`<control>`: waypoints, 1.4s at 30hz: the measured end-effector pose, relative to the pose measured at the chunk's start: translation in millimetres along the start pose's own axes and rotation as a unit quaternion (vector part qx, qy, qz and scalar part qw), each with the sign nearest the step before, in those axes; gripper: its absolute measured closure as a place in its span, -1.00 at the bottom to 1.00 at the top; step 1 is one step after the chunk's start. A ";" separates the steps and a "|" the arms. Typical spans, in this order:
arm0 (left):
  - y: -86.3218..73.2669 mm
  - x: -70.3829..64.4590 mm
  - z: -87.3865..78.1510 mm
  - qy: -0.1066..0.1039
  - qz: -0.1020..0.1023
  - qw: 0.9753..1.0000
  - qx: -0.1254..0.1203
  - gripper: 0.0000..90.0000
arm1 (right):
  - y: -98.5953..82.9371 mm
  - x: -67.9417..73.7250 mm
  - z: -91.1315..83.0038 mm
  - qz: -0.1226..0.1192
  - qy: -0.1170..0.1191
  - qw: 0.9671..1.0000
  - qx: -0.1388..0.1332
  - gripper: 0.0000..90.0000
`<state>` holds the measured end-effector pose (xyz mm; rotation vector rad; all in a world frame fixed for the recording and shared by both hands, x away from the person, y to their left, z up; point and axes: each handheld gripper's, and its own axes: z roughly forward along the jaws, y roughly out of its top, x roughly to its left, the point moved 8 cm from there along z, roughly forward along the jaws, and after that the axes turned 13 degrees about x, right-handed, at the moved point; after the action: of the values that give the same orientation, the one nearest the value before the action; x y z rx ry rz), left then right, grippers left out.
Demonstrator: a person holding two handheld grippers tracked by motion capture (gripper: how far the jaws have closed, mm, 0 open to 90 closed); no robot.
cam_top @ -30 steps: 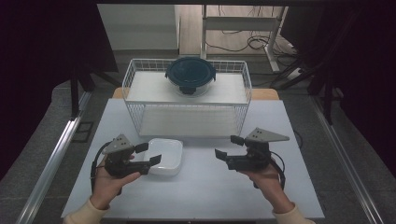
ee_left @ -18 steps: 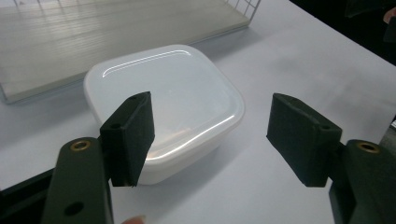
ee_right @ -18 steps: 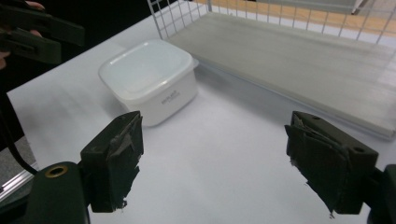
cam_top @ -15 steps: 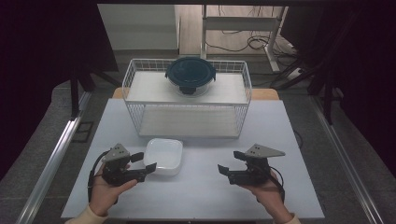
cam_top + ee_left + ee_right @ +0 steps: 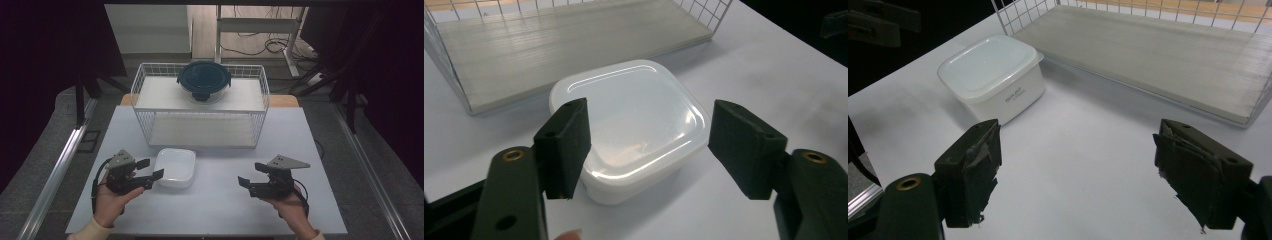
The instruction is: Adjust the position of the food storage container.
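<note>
I count one white lidded container [image 5: 175, 167], one wire rack [image 5: 200, 107], one dark-lidded round bowl [image 5: 204, 81], and my two grippers, left [image 5: 152, 169] and right [image 5: 249, 175].

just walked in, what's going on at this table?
A person holds a two-jaw gripper in each hand over a white table. The left gripper is open, its jaws on either side of a lidded white plastic container without touching it. The right gripper is open over bare table, holding nothing. Behind stands a white wire rack with a round dark-lidded glass container on its top shelf. Nothing is gripped yet.
</note>
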<state>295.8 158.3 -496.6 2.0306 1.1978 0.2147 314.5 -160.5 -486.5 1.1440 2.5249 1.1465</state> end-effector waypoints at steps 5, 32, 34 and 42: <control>11.5 -4.0 13.3 0.002 0.018 1.000 0.011 -0.11 | -3.5 -3.1 0.3 0.006 -0.004 1.000 0.004 -0.59; 83.7 2.2 105.7 0.012 0.143 0.980 0.136 1.00 | -10.8 -22.2 1.4 0.043 -0.016 0.999 -0.004 -0.55; 84.4 4.0 110.5 0.019 0.141 0.981 0.135 1.00 | -11.2 -23.0 1.6 0.047 -0.013 0.999 -0.004 -0.55; 84.5 10.8 126.0 0.058 0.163 0.972 0.159 1.00 | -12.5 -23.0 4.2 0.049 -0.009 0.999 -0.001 -0.55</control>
<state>420.7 78.1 -529.9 2.5266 1.0108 0.3214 325.0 -179.1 -502.0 1.2841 2.4792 1.1554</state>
